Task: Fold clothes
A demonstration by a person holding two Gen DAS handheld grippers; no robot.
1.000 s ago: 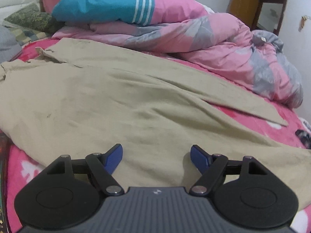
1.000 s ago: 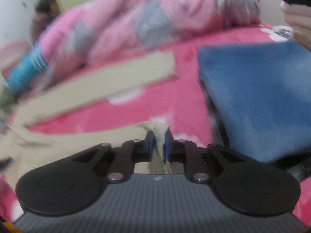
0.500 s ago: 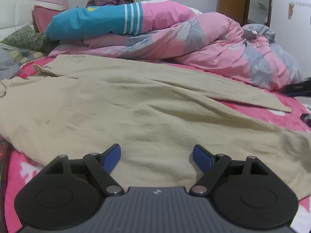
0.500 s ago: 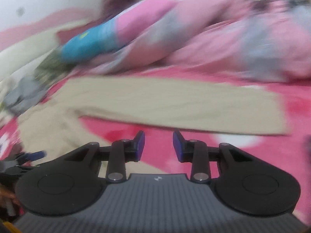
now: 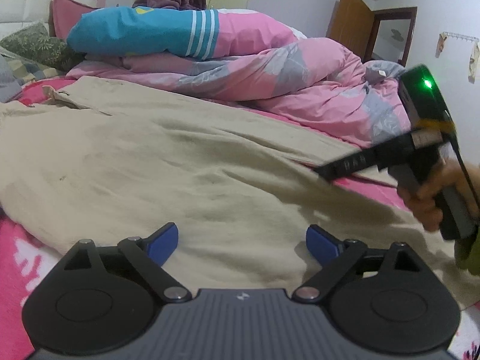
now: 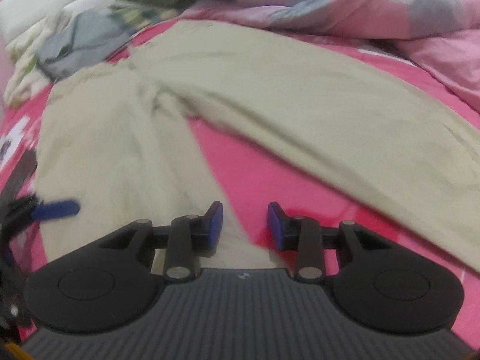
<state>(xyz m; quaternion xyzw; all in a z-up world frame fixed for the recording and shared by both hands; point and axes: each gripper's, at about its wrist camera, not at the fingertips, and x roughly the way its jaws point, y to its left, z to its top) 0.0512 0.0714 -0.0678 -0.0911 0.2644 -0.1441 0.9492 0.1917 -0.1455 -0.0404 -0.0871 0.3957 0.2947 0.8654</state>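
Beige trousers (image 5: 156, 162): spread flat on the pink bed (image 6: 270, 177), legs parted, near the pink quilt (image 5: 300, 90).
Left tool (image 5: 241, 241): held over the trousers, jaws wide and just opened further, nothing gripped.
Right tool (image 6: 245, 225): poised at the inner edge of one leg, jaws narrowly parted, empty; gripped by a hand (image 5: 435, 198).
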